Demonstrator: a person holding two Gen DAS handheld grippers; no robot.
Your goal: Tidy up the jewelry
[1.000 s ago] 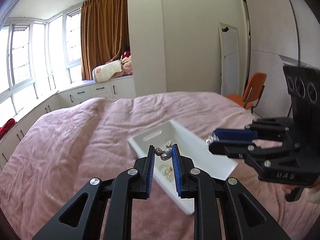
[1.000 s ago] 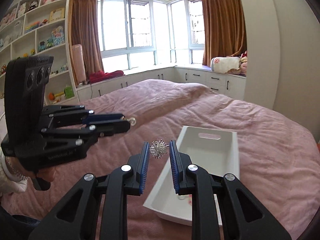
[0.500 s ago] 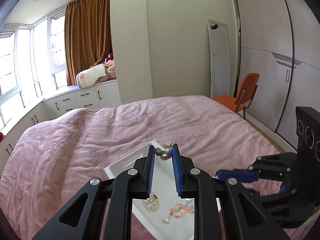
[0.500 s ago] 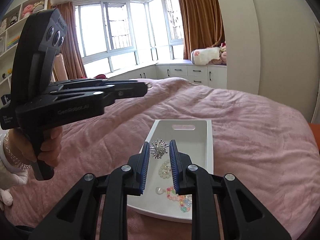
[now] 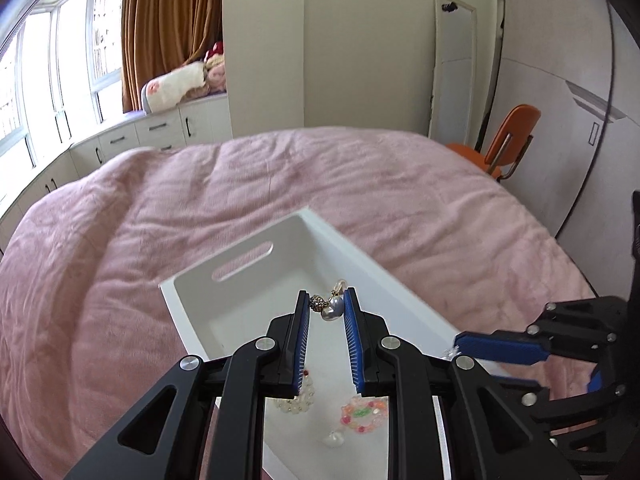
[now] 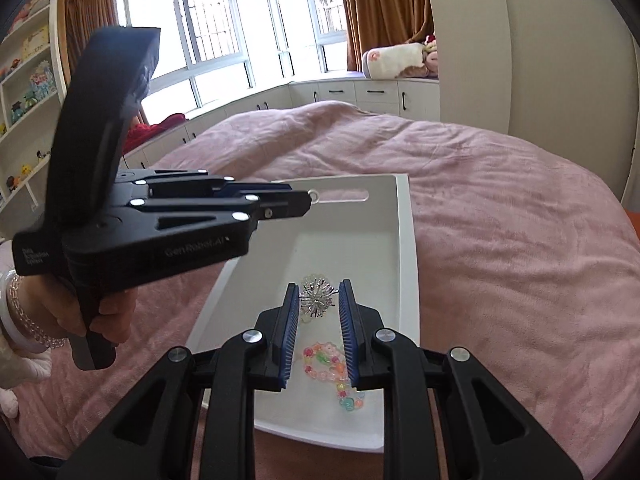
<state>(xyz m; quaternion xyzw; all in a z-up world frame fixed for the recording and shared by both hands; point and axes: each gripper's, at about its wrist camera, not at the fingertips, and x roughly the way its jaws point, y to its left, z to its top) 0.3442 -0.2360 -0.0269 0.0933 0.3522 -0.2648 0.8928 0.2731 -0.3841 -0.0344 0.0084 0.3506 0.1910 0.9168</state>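
Both tongs have been lowered over the white tray (image 6: 406, 248) — left tongs (image 5: 327, 307) clamped on a pearl earring (image 5: 333, 307), right tongs (image 6: 319, 300) on a spiky silver brooch (image 6: 318, 300); release judged imminent.

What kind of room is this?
A bedroom, most likely. There is a big bed with a pink blanket, shelves of toys and curtains by the windows.
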